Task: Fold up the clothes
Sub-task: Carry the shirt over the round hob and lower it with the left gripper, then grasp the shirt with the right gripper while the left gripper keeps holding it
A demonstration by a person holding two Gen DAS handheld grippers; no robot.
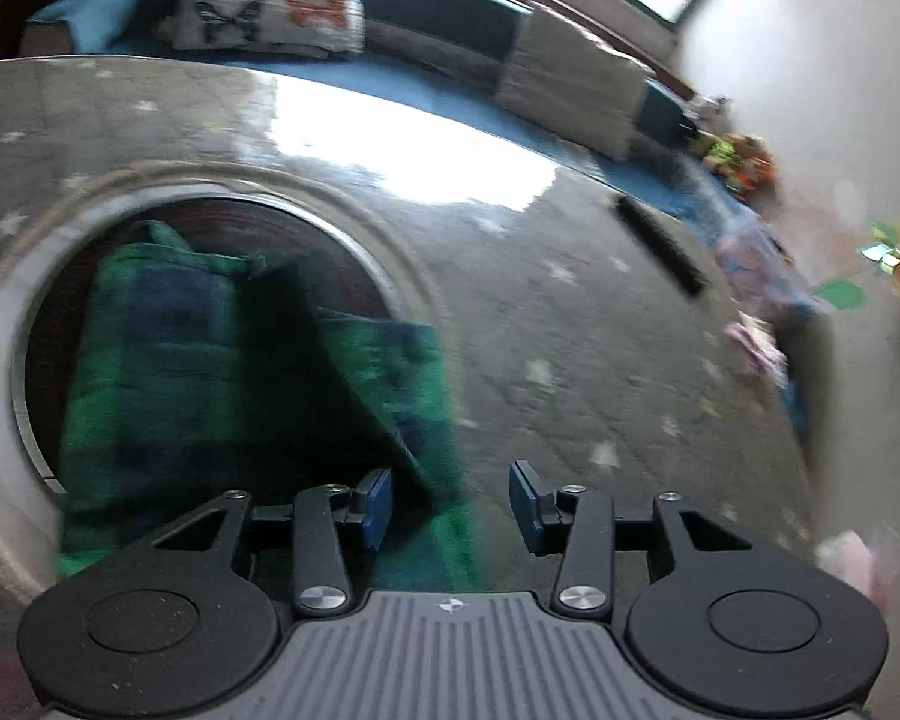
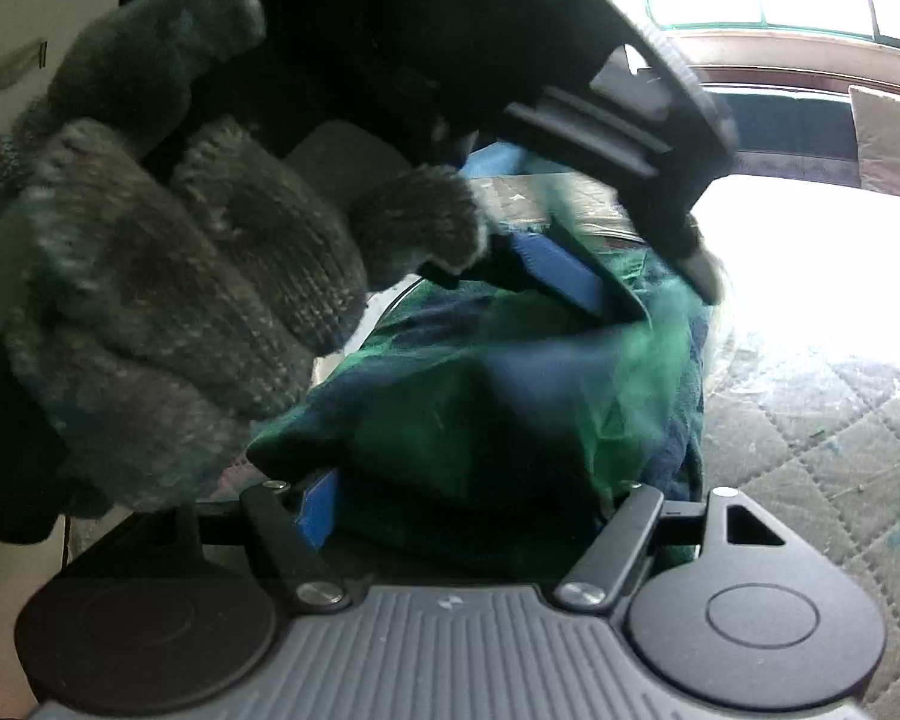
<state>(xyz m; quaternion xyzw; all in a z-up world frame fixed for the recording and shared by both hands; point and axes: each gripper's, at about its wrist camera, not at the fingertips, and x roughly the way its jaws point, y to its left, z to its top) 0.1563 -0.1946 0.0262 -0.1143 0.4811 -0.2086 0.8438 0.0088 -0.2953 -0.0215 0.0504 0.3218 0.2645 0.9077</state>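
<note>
Looking through your left gripper [image 1: 450,501], you see its fingers spread apart with nothing between them, just above a corner of the green and blue checked cloth [image 1: 210,360]. That cloth lies partly doubled over on the quilted grey surface [image 1: 570,300], across a round ring [image 1: 6,330] (I cannot tell what the ring is). In the right wrist view, your right gripper [image 2: 474,504] has the same cloth [image 2: 450,420] bunched up between its fingers; only the left blue finger [image 2: 318,504] shows, because the cloth hides the other, so I cannot tell if they are pressed shut on it. A hand in a fuzzy grey knit glove [image 2: 168,312] holds the other gripper close above. I think the cloth is soft, light and floppy, like a thin shirt or scarf. It will sag and slide when you lift it, and it will not break. Take hold at a corner or along a hem, where the cloth is flat and thin. Hold two corners well apart, so the cloth hangs straight and the fold comes out neat. Pinch only one layer, or the layers under it may come up too.
</note>
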